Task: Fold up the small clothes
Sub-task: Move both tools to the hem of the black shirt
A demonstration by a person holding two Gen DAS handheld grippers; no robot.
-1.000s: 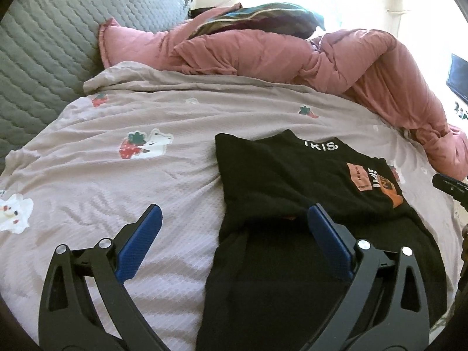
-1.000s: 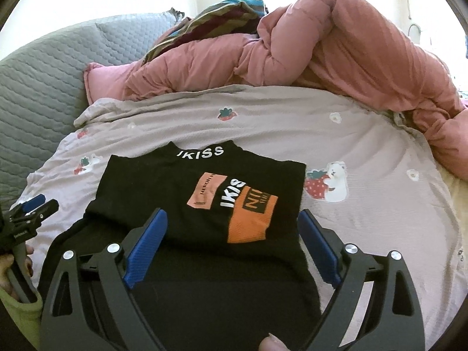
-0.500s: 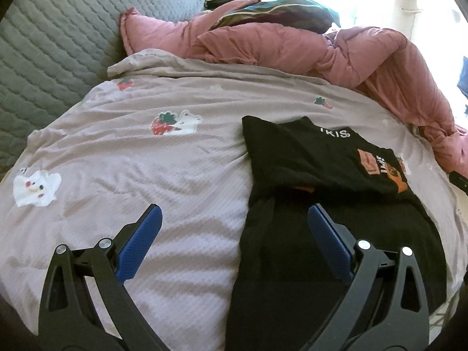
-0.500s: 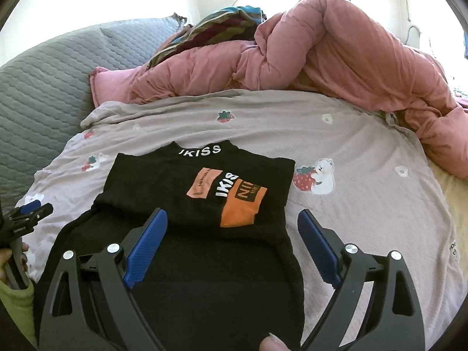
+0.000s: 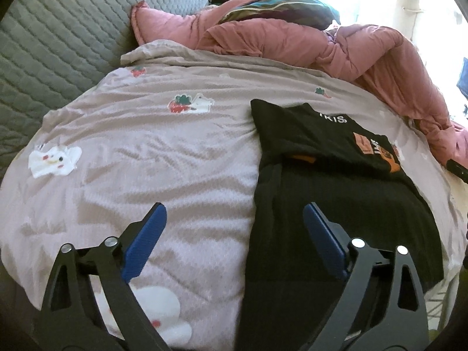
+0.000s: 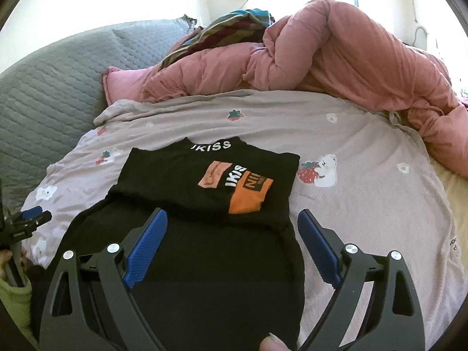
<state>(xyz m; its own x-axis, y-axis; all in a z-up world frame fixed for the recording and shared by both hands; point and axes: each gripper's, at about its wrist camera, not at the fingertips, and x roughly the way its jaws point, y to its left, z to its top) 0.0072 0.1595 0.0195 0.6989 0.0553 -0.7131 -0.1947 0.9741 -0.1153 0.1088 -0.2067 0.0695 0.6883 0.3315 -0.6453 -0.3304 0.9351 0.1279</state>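
A black shirt [image 5: 336, 193] [image 6: 204, 251] with an orange and white "IKISS" print lies partly folded on the bed, collar away from me. My left gripper [image 5: 232, 209] hovers over the shirt's left edge. Its jaws are closing, and only sheet and that edge show between the blue pads, which press on nothing. My right gripper [image 6: 232, 213] stands open above the shirt's lower half with nothing gripped. The left gripper's tip [image 6: 32, 219] shows at the left edge of the right wrist view. A dark tip of the right gripper [image 5: 457, 169] shows at the right edge of the left wrist view.
The mauve bed sheet [image 5: 146, 161] [image 6: 365, 181] carries strawberry and bear prints. A bunched pink duvet [image 5: 321, 46] [image 6: 336, 58] and a striped cloth [image 6: 234, 26] lie at the back. A grey quilted headboard [image 5: 58, 44] [image 6: 52, 82] runs along the left.
The left gripper has slid left, so the shirt now sits further right in its view, and its jaws have narrowed slightly. The right gripper has drawn back a little from the shirt.
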